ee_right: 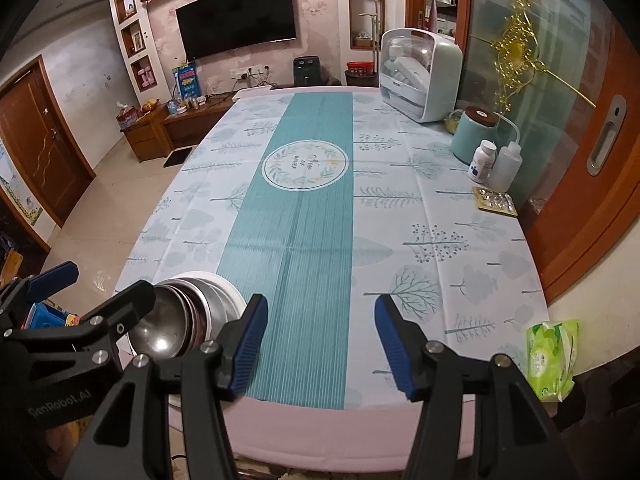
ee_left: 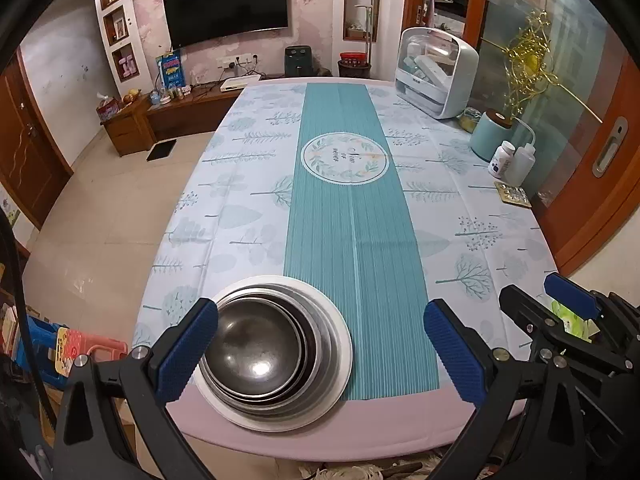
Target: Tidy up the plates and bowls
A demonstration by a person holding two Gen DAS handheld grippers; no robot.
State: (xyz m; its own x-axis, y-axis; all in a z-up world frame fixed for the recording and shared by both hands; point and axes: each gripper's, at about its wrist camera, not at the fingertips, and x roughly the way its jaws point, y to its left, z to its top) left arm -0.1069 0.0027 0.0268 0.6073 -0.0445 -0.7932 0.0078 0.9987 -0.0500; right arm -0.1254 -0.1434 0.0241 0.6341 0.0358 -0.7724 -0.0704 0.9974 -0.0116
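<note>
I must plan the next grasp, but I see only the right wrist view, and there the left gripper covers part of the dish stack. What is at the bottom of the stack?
Observer: In the left wrist view, a white plate is at the bottom. Its round rim shows almost all the way around the stack.
Operator: And what sits on it?
Observer: Several nested metal bowls. The smallest and darkest one is innermost, and it looks empty.
Operator: Does the left gripper hold anything?
Observer: No. The left gripper is open, with its blue pads wide apart and nothing clamped between them.
</note>
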